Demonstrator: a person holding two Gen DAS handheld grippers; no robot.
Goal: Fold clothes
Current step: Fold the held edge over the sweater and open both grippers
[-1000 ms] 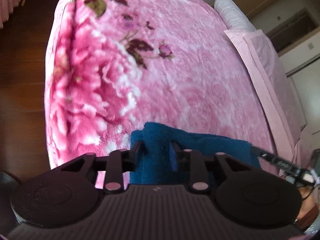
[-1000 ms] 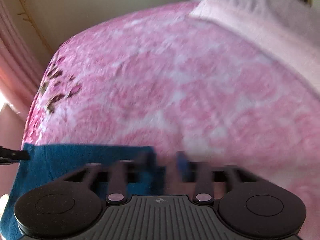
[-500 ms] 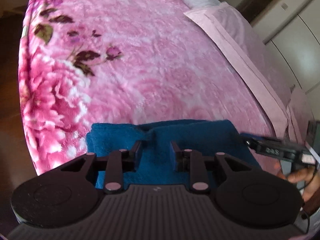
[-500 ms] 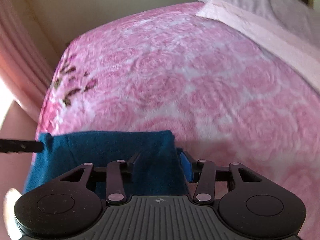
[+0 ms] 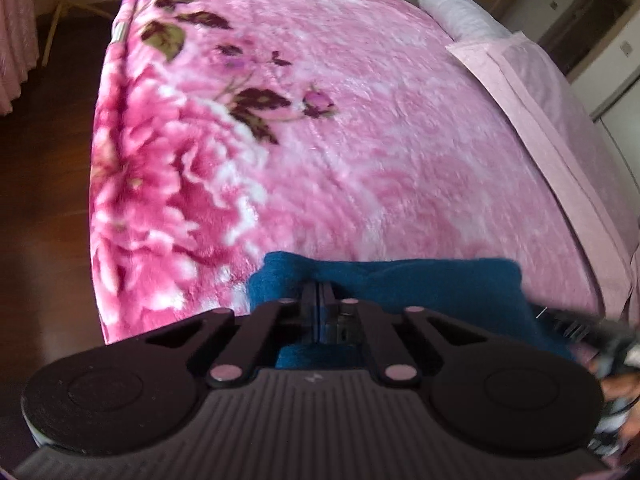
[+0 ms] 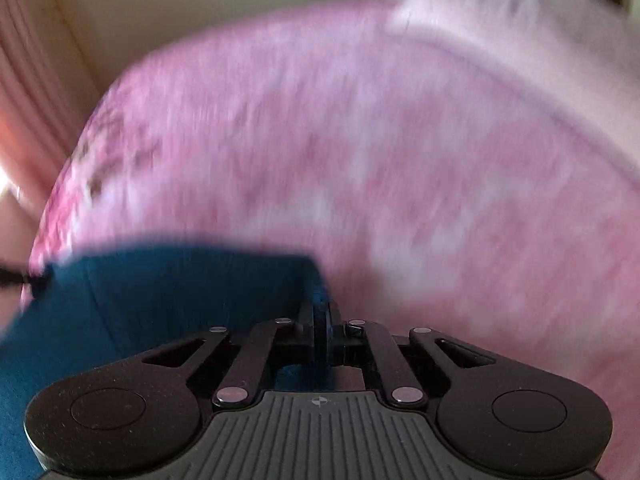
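A dark blue garment point(image 5: 420, 284) lies folded on the near part of a pink floral blanket point(image 5: 360, 140). My left gripper point(image 5: 319, 294) is shut, its fingers pinching the garment's left corner, where the fabric bunches up. In the right wrist view, which is blurred, the blue garment point(image 6: 160, 292) stretches to the left. My right gripper point(image 6: 322, 312) is shut on its right edge, with blue fabric squeezed between the pads. The right gripper point(image 5: 576, 326) also shows at the left wrist view's right edge, with part of a hand. The left gripper's tip point(image 6: 18, 278) sits at the garment's far corner.
The blanket covers a bed whose left edge drops to a dark wooden floor point(image 5: 40, 200). A pale pink quilt point(image 5: 560, 112) and a white pillow point(image 5: 456, 12) lie at the far right. Pink curtains point(image 6: 28, 92) hang beyond the bed.
Both grippers' jaws have closed from open onto the blue garment's two ends. The right gripper has dropped toward the bed, and the left has shifted sideways.
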